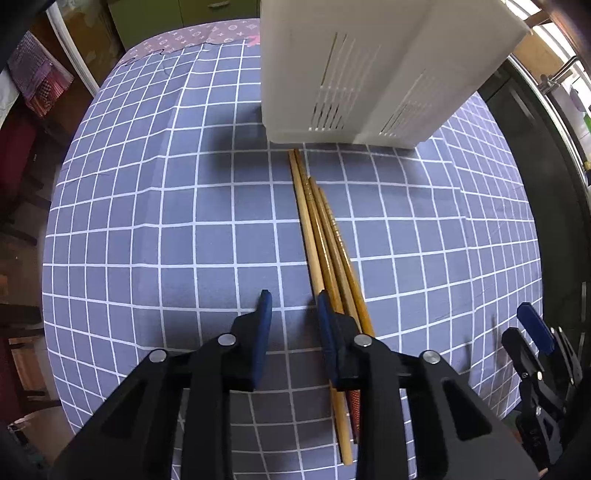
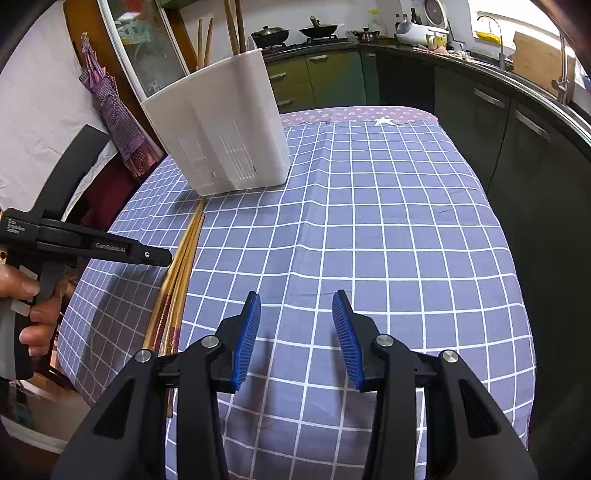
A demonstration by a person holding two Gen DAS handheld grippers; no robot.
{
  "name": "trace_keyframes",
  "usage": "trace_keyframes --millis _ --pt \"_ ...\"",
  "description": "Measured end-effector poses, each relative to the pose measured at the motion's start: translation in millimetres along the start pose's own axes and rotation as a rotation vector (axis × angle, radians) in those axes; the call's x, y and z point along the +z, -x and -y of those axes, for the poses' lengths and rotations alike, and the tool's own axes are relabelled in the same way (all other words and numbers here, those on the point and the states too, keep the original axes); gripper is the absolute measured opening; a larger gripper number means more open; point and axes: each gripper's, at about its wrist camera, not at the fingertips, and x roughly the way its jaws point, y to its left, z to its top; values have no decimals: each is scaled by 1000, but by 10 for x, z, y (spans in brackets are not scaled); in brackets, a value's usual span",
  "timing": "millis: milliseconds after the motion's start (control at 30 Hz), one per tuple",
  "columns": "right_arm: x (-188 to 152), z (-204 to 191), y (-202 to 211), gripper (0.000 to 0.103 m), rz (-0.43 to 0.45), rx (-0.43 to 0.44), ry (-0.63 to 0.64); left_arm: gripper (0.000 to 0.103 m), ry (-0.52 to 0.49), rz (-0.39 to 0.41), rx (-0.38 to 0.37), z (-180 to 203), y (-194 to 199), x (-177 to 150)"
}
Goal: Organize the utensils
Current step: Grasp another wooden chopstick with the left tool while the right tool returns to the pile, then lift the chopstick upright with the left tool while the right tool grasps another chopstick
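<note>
Several wooden chopsticks point(image 1: 325, 236) lie in a bundle on the checked tablecloth point(image 1: 147, 221), pointing at a white slotted utensil holder point(image 1: 369, 70). My left gripper point(image 1: 293, 301) is open and empty, just above the cloth; its right finger rests over the near part of the bundle, which lies mostly outside the gap. My right gripper point(image 2: 297, 301) is open and empty over bare cloth, right of the chopsticks point(image 2: 184, 254). The holder point(image 2: 221, 136) holds several upright chopsticks point(image 2: 232, 26). The left gripper's body point(image 2: 92, 247) shows at the left of the right wrist view.
The table's right edge point(image 2: 495, 206) borders dark kitchen cabinets point(image 2: 491, 122) and a counter with pots. A chair with hanging cloth point(image 2: 110, 110) stands beyond the table's left side. The right gripper point(image 1: 535, 328) shows at the right edge of the left wrist view.
</note>
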Motion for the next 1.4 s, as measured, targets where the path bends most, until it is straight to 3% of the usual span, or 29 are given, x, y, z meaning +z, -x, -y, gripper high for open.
trace_keyframes --millis 233,667,800,867,1067,1400 --pt "-12 12 -5 41 -7 15 -8 25 10 -2 -6 34 -31 117" --pt "-7 23 41 44 -2 28 -13 25 -3 -22 69 230 -203 421" --pt "-9 21 67 44 0 28 -9 8 -21 -26 76 270 -206 489" --pt "-4 32 74 44 1 25 -12 7 -14 -32 57 219 -189 487" --pt "27 -26 64 44 -15 33 6 6 -30 51 18 72 101 393" --pt "241 -426 -131 44 -95 82 95 6 -77 309 -46 -133 997 -160"
